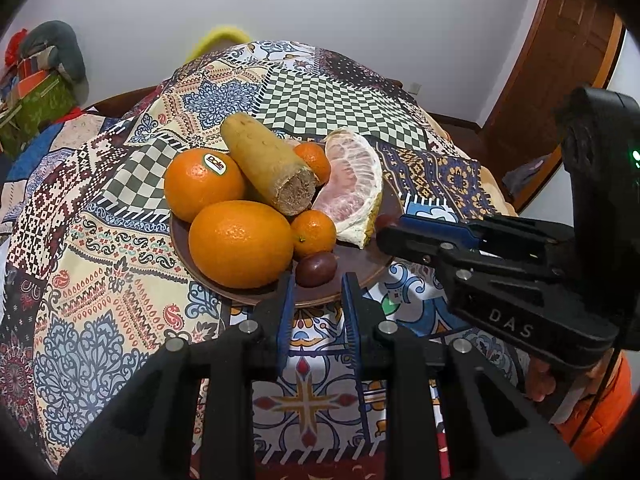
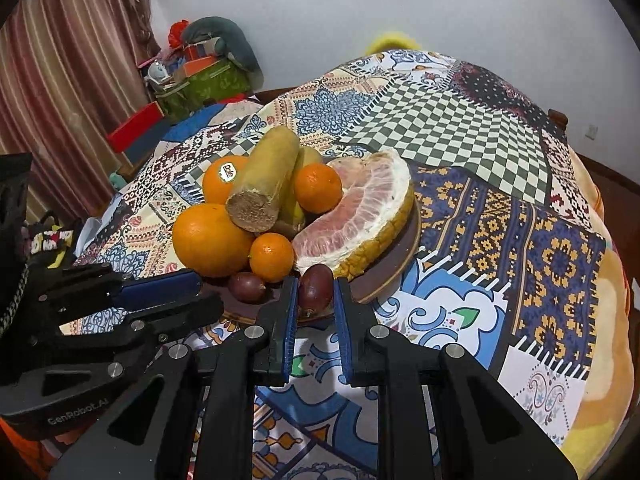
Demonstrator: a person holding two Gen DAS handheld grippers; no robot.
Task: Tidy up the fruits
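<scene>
Round brown wooden plate [image 1: 360, 276] on a worktop draped in a patchwork-print cloth [image 1: 120, 300], piled with fruit: two large oranges, one with a white oval sticker reading "Dole" [image 1: 215, 164]; two small mandarins; a long tan root-like piece with a cut brown end [image 1: 264, 164]; and a pink-fleshed pomelo wedge [image 1: 352, 184].

Two small dark-purple oval fruits lie on the plate's near edge. The right-hand purple fruit [image 2: 316, 286] sits directly ahead of the right tongs [image 2: 316, 292], between their blue-padded tips. Its long axis runs roughly along the fingers. The tips stand close on either side, parted by a narrow gap, but contact with the skin cannot be confirmed from either view. The left-hand purple fruit [image 1: 316, 269] lies just beyond the left tongs [image 1: 318, 292], which stand open with nothing between them, so each fruit has its own nearer hand.

Judgement: the right hand's move turns on closing squarely across the fruit's short axis; the smooth rounded skin may let it squirt forward toward the nearer mandarin [image 2: 272, 257].

Legible writing: "DAS" on the right tool body [image 1: 512, 324]; "GenRobot.AI" on the left tool body [image 2: 76, 410].
</scene>
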